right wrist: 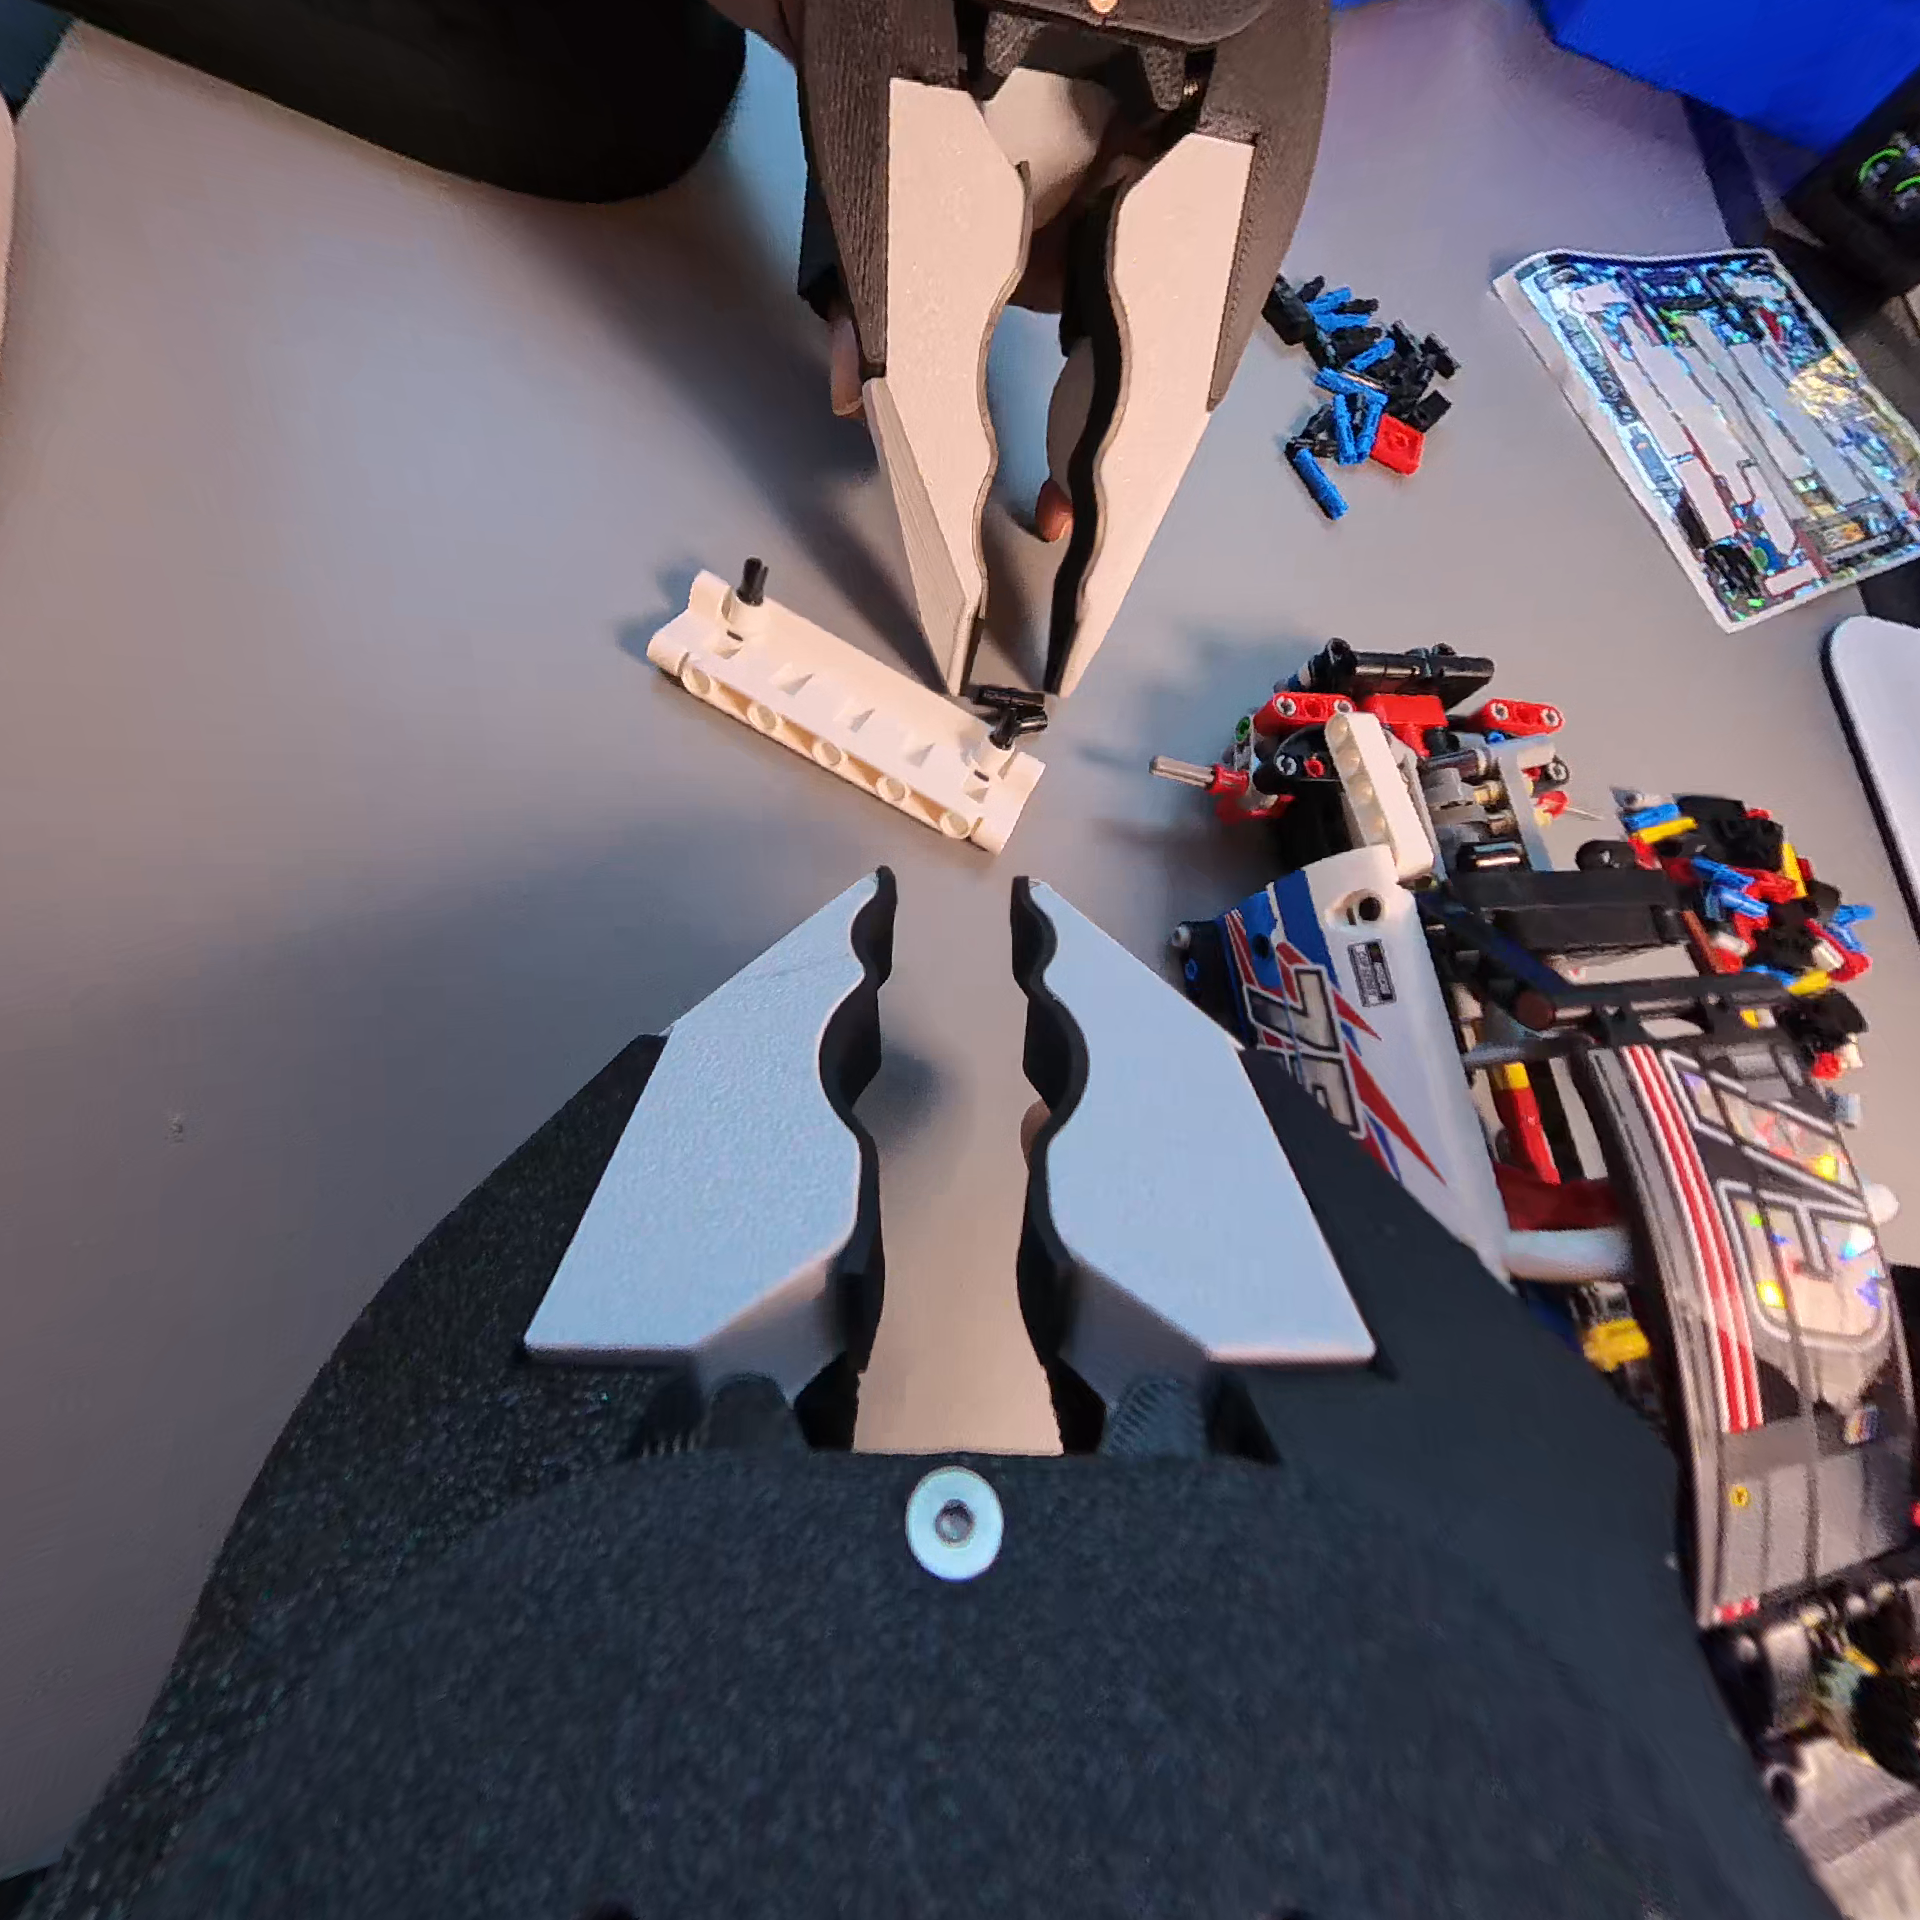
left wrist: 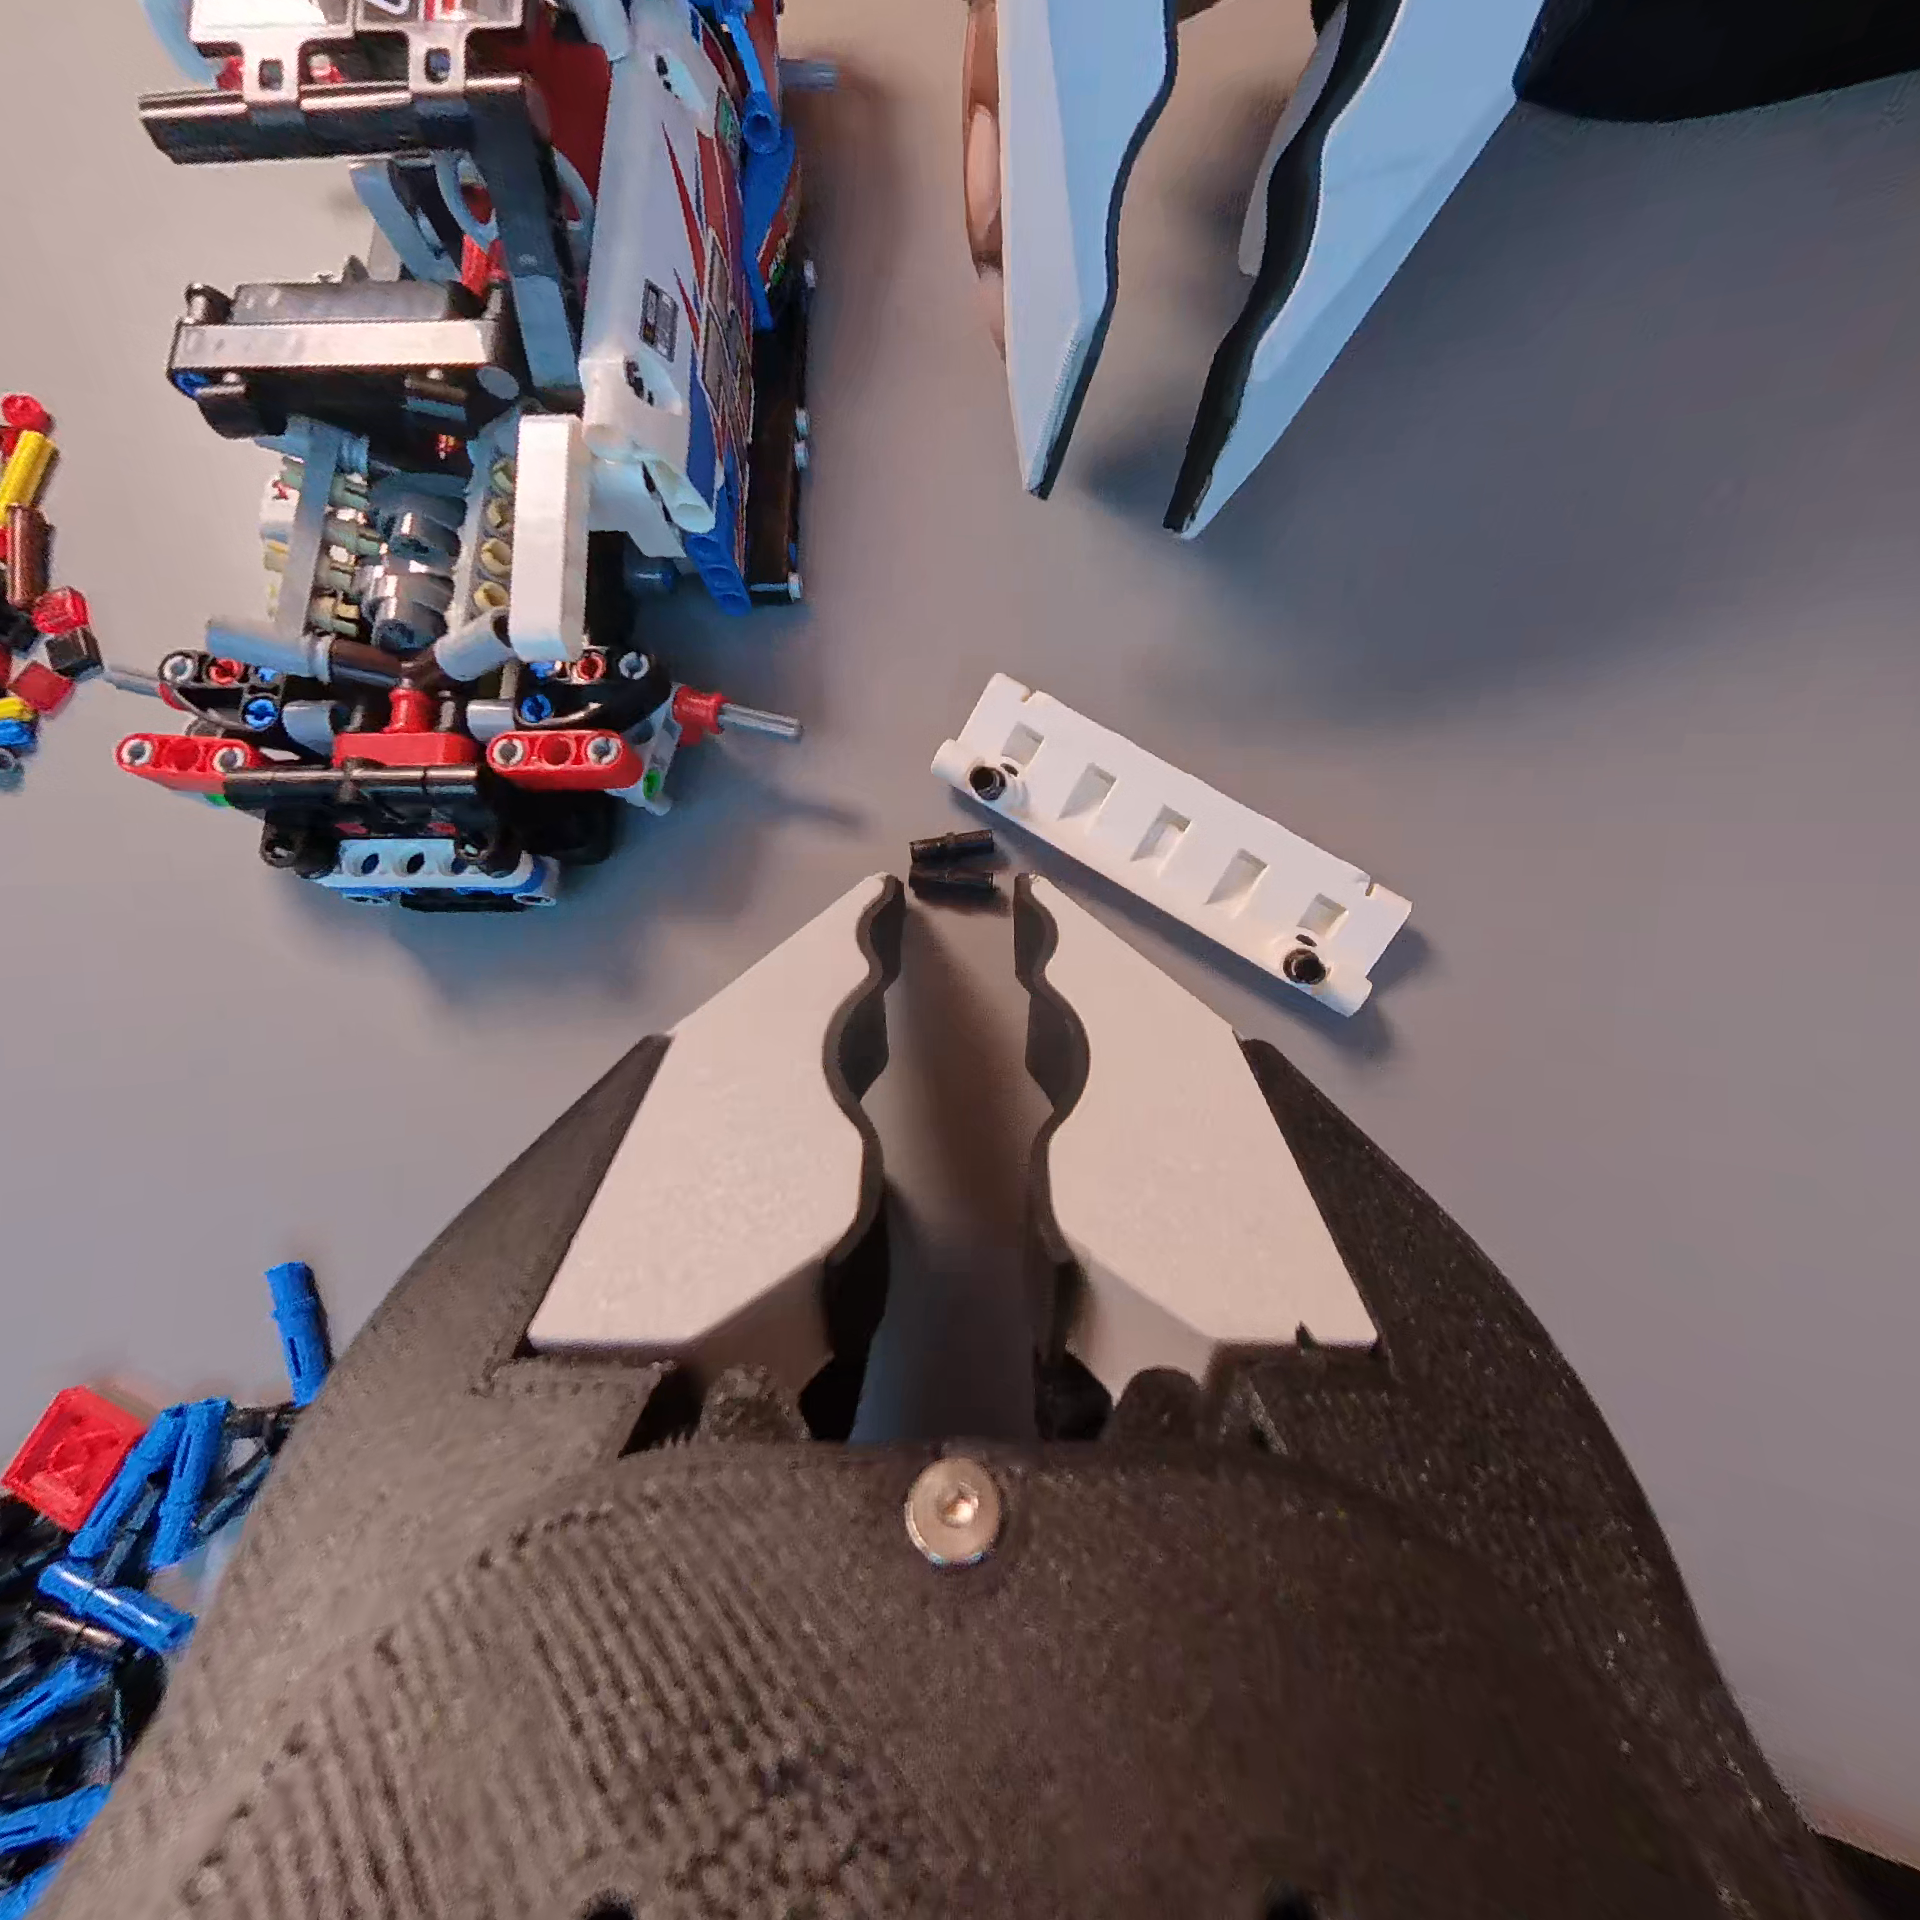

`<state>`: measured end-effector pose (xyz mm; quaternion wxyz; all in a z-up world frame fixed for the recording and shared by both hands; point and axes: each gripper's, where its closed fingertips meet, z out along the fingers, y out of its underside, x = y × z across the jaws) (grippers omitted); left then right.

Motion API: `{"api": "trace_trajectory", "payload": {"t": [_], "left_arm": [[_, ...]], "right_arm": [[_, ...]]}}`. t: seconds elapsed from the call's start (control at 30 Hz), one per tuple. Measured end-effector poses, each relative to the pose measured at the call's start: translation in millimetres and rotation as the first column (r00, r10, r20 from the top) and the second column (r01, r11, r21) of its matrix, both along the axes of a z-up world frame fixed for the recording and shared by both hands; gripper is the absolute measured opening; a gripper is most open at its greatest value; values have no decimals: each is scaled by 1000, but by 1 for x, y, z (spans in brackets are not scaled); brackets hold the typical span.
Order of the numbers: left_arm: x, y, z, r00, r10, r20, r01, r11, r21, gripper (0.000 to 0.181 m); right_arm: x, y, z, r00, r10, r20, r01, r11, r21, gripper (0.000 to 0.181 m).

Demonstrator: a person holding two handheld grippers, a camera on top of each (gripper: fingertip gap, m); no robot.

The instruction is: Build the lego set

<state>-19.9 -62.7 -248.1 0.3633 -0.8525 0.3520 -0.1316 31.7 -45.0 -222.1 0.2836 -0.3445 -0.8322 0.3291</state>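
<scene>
A white slotted lego panel (left wrist: 1174, 847) lies flat on the grey table, with a black pin standing in each end (left wrist: 987, 779). Two loose black pins (left wrist: 951, 864) lie side by side on the table next to the panel's near end. My left gripper (left wrist: 956, 883) is open, its tips on either side of the nearer loose pin and not closed on it. My right gripper (right wrist: 954, 883) is open and empty, just short of the panel (right wrist: 842, 727). The left gripper (right wrist: 1008, 686) faces it from across the panel. The right gripper also shows in the left wrist view (left wrist: 1112, 509).
The part-built lego car (left wrist: 468, 468) lies left of the panel; it also shows in the right wrist view (right wrist: 1558, 987). Piles of small blue, black and red parts (left wrist: 104, 1538) (left wrist: 31, 582) sit at the left. A sticker sheet (right wrist: 1714, 436) lies at the far right.
</scene>
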Motion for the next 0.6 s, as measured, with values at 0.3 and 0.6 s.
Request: {"api": "trace_trajectory", "payload": {"t": [0.3,0.6], "left_arm": [[-3,6,6,999,44,19,-45,997,65,0],[-12,13,7,991,134,30,-136,988,75,8]], "right_arm": [[-12,-1,22,989,-93,-117,78,989,-129,16],[-16,35,4,967,-250,-41,248,968,-51,13]]}}
